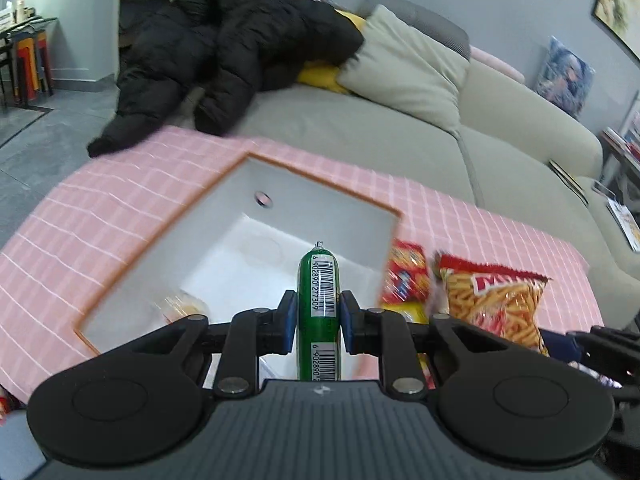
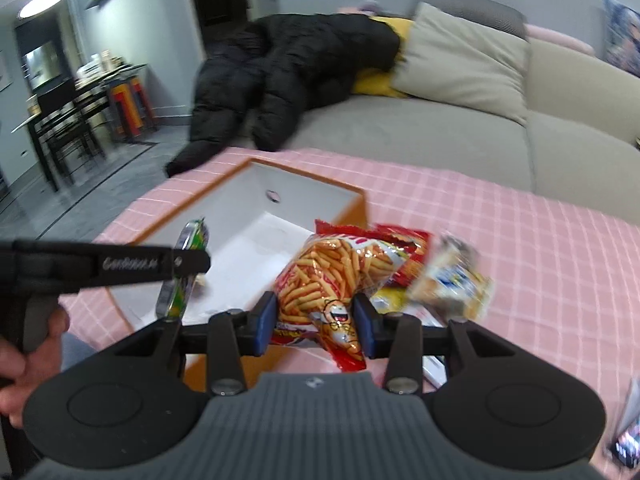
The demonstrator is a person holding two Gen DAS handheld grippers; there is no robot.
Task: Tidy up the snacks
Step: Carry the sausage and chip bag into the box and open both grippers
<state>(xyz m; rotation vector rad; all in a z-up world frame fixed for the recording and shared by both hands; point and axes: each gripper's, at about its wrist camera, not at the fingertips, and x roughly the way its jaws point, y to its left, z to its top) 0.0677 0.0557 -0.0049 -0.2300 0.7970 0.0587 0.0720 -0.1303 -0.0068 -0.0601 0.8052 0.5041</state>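
My left gripper is shut on a green sausage stick with barcodes, held upright over a white box with an orange rim. A small clear packet lies inside the box. In the right wrist view, my right gripper is shut on the lower end of a red bag of fry-shaped snacks, to the right of the box. The left gripper and its sausage show there at the left. The fry bag also appears in the left wrist view.
A pink checked cloth covers the table. More snack packs lie right of the box: a red bag, a yellow pack and a blurred pale pack. Behind stands a grey sofa with a black jacket. A person's hand grips the left handle.
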